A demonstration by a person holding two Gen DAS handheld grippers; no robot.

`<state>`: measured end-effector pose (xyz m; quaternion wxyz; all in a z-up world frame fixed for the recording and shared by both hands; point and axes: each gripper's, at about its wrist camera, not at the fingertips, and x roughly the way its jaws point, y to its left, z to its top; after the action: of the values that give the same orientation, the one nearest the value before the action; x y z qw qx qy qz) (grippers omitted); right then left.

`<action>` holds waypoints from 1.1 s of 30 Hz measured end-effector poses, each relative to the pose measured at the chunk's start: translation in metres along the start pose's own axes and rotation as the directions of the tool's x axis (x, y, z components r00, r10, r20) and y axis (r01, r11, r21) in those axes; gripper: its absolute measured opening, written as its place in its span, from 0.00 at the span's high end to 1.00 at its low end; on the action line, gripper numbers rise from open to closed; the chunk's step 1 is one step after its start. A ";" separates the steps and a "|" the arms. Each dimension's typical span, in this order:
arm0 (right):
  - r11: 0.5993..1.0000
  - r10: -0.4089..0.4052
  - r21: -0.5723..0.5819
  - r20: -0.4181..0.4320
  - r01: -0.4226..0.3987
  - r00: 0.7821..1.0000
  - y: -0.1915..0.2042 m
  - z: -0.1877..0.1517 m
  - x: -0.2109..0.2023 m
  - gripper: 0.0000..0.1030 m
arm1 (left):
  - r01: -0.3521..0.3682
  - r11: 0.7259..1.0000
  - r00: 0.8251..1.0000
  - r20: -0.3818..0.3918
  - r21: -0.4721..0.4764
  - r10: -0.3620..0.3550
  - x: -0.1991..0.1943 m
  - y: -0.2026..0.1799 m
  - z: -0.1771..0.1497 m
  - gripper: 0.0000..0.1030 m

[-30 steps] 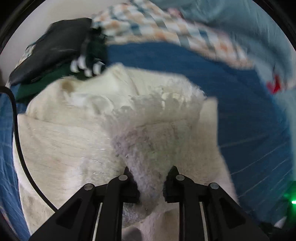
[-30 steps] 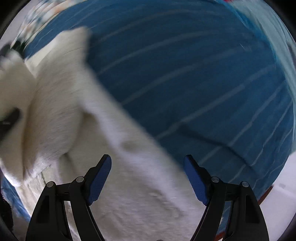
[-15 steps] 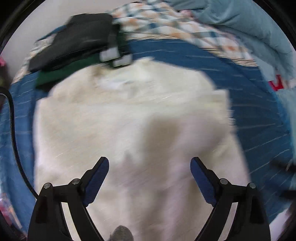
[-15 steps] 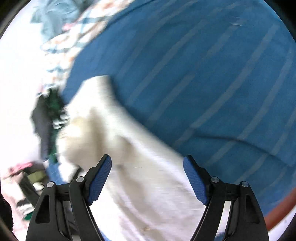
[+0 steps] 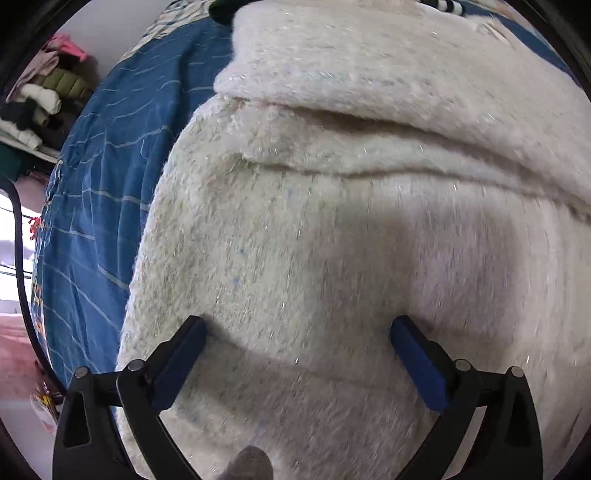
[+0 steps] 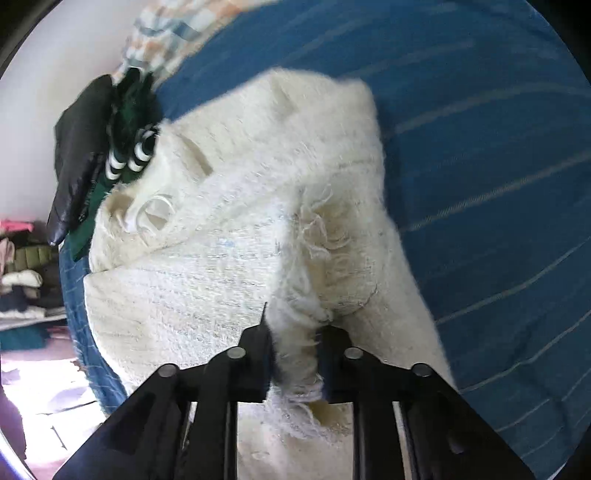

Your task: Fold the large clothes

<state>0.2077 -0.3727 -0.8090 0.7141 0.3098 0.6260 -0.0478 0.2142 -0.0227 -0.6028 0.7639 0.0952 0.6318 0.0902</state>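
I have two grippers, one in each hand. My left gripper (image 5: 297, 328) has its jaws spread wide and holds nothing. It sits low over a big fluffy white sweater (image 5: 351, 229), and both blue pads (image 5: 181, 360) look like they touch the fuzzy cloth. My right gripper (image 6: 295, 343) has its jaws squeezed tight on a bunched-up bit of the same sweater (image 6: 258, 229), and the fuzzy edge pokes out between them. The sweater lies on a bed with a blue striped cover (image 6: 480, 147). It is partly folded, with one thick layer lying over another. At the far end of the sweater, a dark green thing with black and white stripes (image 6: 129, 147) touches it. A shiny black jacket (image 6: 77, 147) lies just beside the green thing. A checked cloth (image 6: 166, 29) is at the far end of the bed. Off to my left, past the bed, there is a pile of folded clothes (image 5: 40, 96).
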 end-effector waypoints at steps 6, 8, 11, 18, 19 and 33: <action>0.986 -0.124 -0.106 0.021 0.126 0.992 0.027 0.008 -0.037 0.83 | 0.041 0.998 0.997 0.072 -0.041 -0.038 -0.001 0.000 0.003 0.00; 0.982 -0.149 -0.124 -0.056 0.141 0.987 0.041 0.018 -0.032 0.83 | 0.060 0.997 0.996 0.071 -0.048 -0.056 0.001 0.008 0.003 0.00; 0.990 -0.129 -0.081 -0.120 0.120 0.984 0.038 0.018 -0.023 0.83 | 0.063 0.997 0.997 0.051 -0.039 -0.061 -0.001 0.008 0.006 0.00; 0.983 -0.122 -0.126 0.084 0.132 0.989 0.068 0.020 -0.073 0.88 | 0.121 0.988 0.992 -0.012 -0.100 -0.123 -0.020 0.034 0.031 0.00; 0.981 -0.106 -0.146 0.142 0.126 0.984 0.075 0.025 -0.083 0.88 | 0.126 0.985 0.992 0.005 -0.117 -0.126 -0.028 0.039 0.035 0.00; 0.989 -0.147 0.046 0.143 0.142 0.979 0.031 0.084 -0.042 0.52 | 0.110 0.974 0.979 0.193 -0.196 -0.072 -0.075 0.060 0.149 0.00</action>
<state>0.2854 -0.4038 -0.7566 0.7468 0.2721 0.5921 -0.1332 0.3457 0.0115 -0.4883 0.8282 -0.0057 0.5493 0.1107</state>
